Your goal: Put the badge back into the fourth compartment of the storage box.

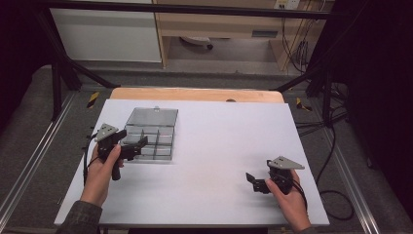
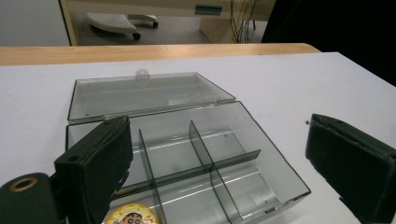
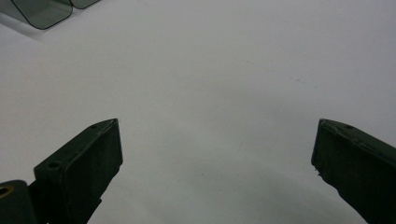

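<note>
High view: white table top [image 1: 219, 146] runs from frame centre-left to lower right, w/ a bare wooden strip [image 1: 195, 94] along its far edge. Most of the sheet is open; the widest free stretch is centre to right, betw. the two grippers.

Clear plastic box [image 1: 152, 134] sits upper left of the sheet, near the left edge, lid [image 1: 153, 117] swung back flat toward the far side. Left gripper [image 1: 136, 146] is at left-centre of frame, held by the left hand [image 1: 104, 165], its jaws reaching over the box's near-left corner. Right gripper [image 1: 254, 181] is lower right of frame in the right hand [image 1: 287, 195], jaws pointing left, well apart from the box and near the sheet's near edge.

Left gripper view: left gripper [image 2: 219, 163] jaws spread wide, nothing betw. them, released. The box [image 2: 261, 154] lies just ahead and below, filling frame centre; dividers [image 2: 201, 149] split it into compartments. A round sticker-like item w/ a cartoon face [image 2: 130, 215] shows at bottom of frame in the near-left compartment, partly hidden by the left jaw. Lid [image 2: 144, 93] lies behind, small tab at its far edge.

Right gripper view: right gripper [image 3: 217, 154] jaws also wide apart, released, over bare white surface [image 3: 210, 84]. Box corner [image 3: 42, 11] shows at upper left of frame, far off.
</note>
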